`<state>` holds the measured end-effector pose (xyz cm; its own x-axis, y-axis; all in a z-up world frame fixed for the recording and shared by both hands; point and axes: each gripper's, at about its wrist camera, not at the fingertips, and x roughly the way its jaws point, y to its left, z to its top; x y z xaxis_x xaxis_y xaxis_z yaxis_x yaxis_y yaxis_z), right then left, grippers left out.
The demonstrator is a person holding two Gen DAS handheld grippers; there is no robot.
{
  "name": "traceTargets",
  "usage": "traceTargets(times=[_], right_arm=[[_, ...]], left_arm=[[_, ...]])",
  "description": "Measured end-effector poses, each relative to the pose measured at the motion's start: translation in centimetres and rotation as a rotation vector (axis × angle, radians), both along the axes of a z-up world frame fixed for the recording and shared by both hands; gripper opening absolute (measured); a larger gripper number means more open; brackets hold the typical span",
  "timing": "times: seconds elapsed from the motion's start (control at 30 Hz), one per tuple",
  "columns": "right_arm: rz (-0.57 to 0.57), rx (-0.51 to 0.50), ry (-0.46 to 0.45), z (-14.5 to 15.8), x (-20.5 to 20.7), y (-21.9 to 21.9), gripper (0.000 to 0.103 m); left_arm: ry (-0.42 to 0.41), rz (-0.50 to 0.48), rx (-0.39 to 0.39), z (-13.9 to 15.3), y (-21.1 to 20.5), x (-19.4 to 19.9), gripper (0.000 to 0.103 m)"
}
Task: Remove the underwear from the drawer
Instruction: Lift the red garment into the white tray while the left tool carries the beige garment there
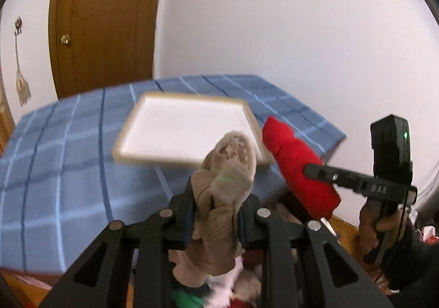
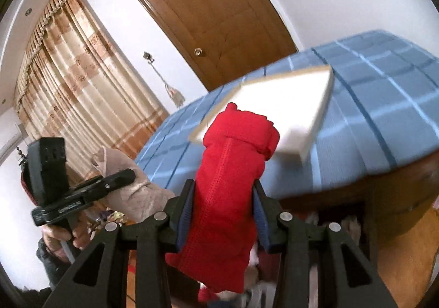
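1. Left gripper (image 1: 216, 214) clamps beige underwear (image 1: 227, 170), raised before the tabletop (image 1: 55, 170).
2. Right gripper (image 2: 222, 214) clamps red underwear (image 2: 230, 170).
3. White tray (image 1: 175, 126) sits on tabletop.

My left wrist camera looks forward and slightly down along its fingers, close over the blue checked cloth (image 1: 55, 170) toward the white tray (image 1: 175, 126) and wooden door (image 1: 104, 19). My right wrist camera, rolled, faces the same tray (image 2: 288, 105), cloth (image 2: 384, 94) and door (image 2: 214, 14); each sees the other's gripper.
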<state>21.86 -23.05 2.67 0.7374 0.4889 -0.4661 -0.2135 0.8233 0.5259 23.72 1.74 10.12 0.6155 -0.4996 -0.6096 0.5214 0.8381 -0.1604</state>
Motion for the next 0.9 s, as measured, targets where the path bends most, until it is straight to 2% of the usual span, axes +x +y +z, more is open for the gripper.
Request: traceTargets(times=[0.13,0.3,0.43,0.57,0.63,0.73,0.77,0.8,0.87,0.9], right_arm=[[-0.031,0.025,0.009,1.0,5.1,0.3,0.043],[-0.113,0.027,0.018,0.8,11.7,1.3,0.043],[-0.174,0.042,0.054,-0.5,16.1,2.4,0.043],[-0.230,0.017,0.094,-2.4,19.5,3.9,0.043],[-0.239,-0.013,0.106,-3.3,20.9,4.9,0.043],[-0.218,-0.024,0.144,-4.8,22.7,6.7,0.043],[-0.211,-0.021,0.153,-5.2,23.1,7.0,0.043],[-0.207,-0.021,0.157,-5.5,23.4,7.4,0.043],[-0.214,-0.039,0.146,-6.0,23.5,8.1,0.043],[-0.219,-0.041,0.139,-6.1,23.5,8.2,0.045]], left_arm=[[-0.031,0.042,-0.003,1.5,-0.2,4.7,0.023],[-0.029,0.057,0.012,1.0,-1.2,11.1,0.023],[-0.024,0.067,0.076,-0.9,-2.4,16.1,0.023],[0.052,0.079,0.133,-4.0,-2.8,21.0,0.023],[0.065,0.079,0.164,-5.4,-3.0,22.2,0.023],[0.064,0.104,0.175,-6.3,-2.7,23.3,0.036],[0.058,0.122,0.192,-6.6,-2.6,23.5,0.054],[0.051,0.141,0.211,-6.8,-2.6,23.5,0.080],[0.021,0.205,0.250,-7.4,-2.3,23.4,0.100],[0.023,0.215,0.245,-7.7,-1.9,23.4,0.103]])
